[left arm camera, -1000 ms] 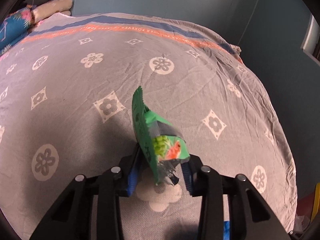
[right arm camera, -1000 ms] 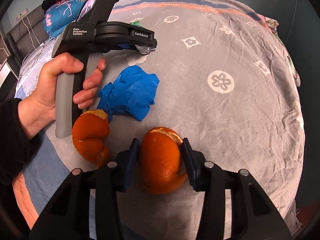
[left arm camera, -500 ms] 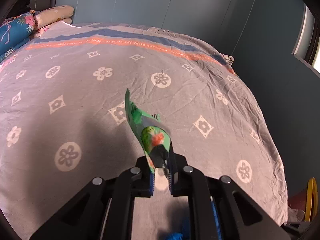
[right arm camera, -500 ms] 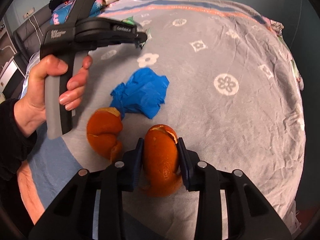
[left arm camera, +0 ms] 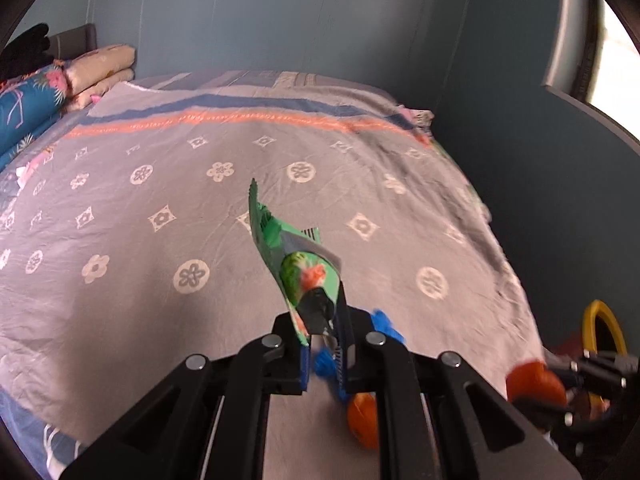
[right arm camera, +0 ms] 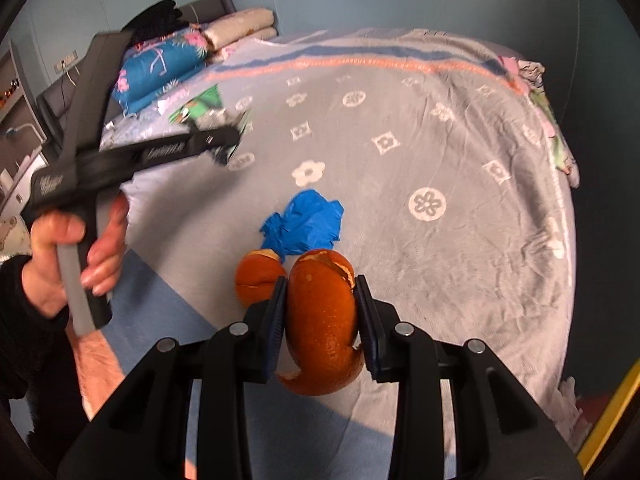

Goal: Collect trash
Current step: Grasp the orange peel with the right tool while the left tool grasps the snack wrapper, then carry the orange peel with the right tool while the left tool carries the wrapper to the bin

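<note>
Both grippers are loaded with trash, lifted over the bed.

Nearest to us, the right gripper has its jaws clamped on a curled piece of orange peel, raised off the grey patterned bedspread. Just behind it to the left we see a second orange peel lying on the cover, touching a crumpled blue wrapper just beyond. Our left gripper has its jaws pressed together on the lower end of a green snack wrapper, which stands up tilted above the bedspread. The left hand grips its handle at the left. Far left, folded bedding is stacked against the headboard. We make out no bin or other container clearly; a yellow rim at the near right is too cropped to identify.
</note>
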`<state>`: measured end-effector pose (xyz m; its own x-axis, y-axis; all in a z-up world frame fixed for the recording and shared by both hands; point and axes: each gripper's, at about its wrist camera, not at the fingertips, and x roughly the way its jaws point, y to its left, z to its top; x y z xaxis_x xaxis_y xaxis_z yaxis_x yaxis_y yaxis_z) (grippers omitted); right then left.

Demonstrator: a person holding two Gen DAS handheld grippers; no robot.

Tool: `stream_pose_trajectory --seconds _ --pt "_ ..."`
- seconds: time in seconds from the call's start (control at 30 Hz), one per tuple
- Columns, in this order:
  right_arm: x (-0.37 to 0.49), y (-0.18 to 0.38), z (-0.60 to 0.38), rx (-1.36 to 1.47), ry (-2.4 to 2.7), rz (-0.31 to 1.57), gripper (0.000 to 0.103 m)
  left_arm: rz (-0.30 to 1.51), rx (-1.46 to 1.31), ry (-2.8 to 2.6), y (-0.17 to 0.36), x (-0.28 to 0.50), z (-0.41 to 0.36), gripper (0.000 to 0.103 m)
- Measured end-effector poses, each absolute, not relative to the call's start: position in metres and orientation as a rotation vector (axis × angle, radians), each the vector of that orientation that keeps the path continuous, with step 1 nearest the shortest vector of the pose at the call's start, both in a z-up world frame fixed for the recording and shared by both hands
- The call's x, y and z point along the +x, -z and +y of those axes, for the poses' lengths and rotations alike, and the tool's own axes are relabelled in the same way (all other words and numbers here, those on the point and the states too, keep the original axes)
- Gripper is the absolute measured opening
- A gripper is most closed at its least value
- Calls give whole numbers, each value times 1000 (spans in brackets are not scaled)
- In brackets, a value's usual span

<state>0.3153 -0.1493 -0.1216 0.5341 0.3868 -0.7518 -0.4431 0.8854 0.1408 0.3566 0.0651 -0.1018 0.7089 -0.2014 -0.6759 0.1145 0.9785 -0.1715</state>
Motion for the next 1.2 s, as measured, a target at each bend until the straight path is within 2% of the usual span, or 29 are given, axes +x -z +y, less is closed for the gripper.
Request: stream_pose_trajectory --seconds 0.6,0.93,1.2 --pt "204 48 -256 13 -346 723 32 570 -81 396 9 216 -23 9" --pt "167 24 -340 106 -220 629 32 483 5 582 -19 176 -107 9" --pt "147 16 -396 145 -117 593 32 459 68 685 -21 169 -174 9"
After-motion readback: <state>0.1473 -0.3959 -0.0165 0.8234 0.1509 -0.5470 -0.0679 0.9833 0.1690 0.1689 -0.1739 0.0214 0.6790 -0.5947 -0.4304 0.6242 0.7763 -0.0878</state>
